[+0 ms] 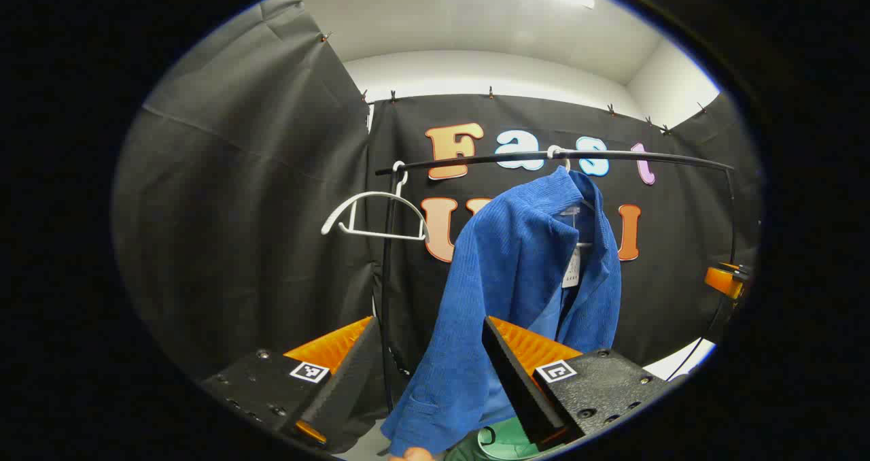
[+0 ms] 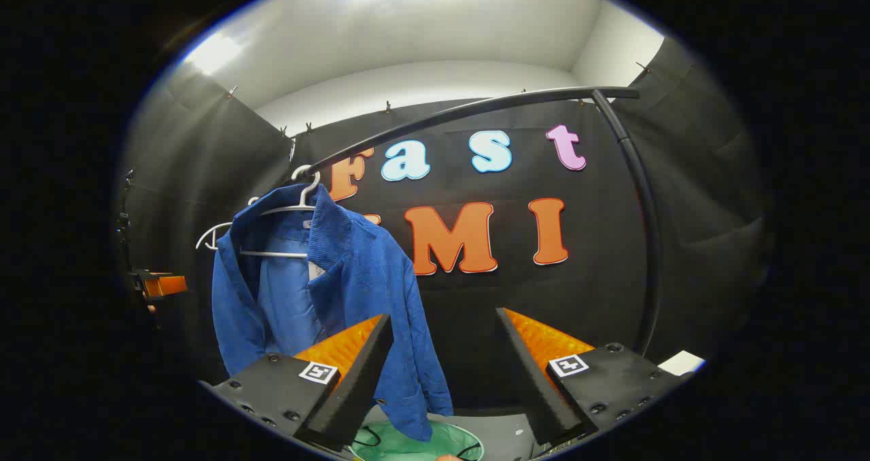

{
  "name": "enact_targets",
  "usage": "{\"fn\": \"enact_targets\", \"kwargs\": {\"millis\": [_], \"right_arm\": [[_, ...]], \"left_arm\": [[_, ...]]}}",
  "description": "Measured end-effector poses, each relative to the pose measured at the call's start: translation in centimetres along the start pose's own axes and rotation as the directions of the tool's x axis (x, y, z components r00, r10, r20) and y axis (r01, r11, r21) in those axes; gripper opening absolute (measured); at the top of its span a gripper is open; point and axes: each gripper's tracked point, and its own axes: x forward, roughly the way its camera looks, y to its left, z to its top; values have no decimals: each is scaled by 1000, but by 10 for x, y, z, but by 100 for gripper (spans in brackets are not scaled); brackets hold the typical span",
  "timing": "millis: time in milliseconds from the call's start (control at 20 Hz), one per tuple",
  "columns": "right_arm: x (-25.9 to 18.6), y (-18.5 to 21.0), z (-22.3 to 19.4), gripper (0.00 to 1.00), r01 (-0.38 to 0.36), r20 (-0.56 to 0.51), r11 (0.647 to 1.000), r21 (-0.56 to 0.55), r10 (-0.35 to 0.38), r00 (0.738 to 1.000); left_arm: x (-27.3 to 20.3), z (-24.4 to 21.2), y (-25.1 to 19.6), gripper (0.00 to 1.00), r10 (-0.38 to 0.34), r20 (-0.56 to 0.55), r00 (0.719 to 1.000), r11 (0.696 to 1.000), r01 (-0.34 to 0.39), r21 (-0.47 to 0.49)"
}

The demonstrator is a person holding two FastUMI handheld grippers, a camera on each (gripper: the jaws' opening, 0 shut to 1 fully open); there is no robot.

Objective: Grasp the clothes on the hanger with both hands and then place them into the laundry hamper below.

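Note:
A blue corduroy jacket (image 1: 516,270) hangs on a white hanger (image 1: 556,154) from the black rail (image 1: 646,156). Below its hem I see the green laundry hamper (image 1: 499,442). My left gripper (image 1: 429,325) is open in front of the jacket's left sleeve, still short of the cloth. In the right gripper view the jacket (image 2: 353,284) hangs at the left on its hanger (image 2: 292,209), with the hamper (image 2: 414,444) beneath it. My right gripper (image 2: 444,315) is open, holds nothing, and points just right of the jacket.
An empty white hanger (image 1: 374,209) hangs at the rail's left end by the rack's upright post (image 1: 387,291). The rail (image 2: 476,111) bends down into a post (image 2: 649,243) on the right. The other gripper (image 1: 724,281) shows far right, and the left one (image 2: 160,285) far left.

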Motion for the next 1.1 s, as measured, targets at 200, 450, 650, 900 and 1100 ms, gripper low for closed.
{"fn": "enact_targets", "kwargs": {"millis": [200, 450, 650, 900, 1100], "right_arm": [[2, -8, -3, 100, 11, -10, 1000, -2, -11, 1000], [8, -4, -13, 89, -10, -29, 1000, 20, 11, 1000], [12, -3, -19, 89, -16, -44, 999, 28, 17, 999], [14, -3, -19, 98, -14, -42, 999, 30, 16, 999], [18, 12, -21, 98, -40, -44, 999, 37, 41, 998]], "left_arm": [[-2, -2, -13, 95, -34, -5, 999, 999, 34, 22], [-5, 5, -28, 98, -47, 8, 999, 998, 46, 50], [-5, 6, -27, 95, -41, 12, 999, 997, 40, 63], [-6, 3, -27, 93, -37, 1, 999, 998, 37, 53], [-5, 5, -30, 93, -48, 6, 999, 998, 48, 47]]}}
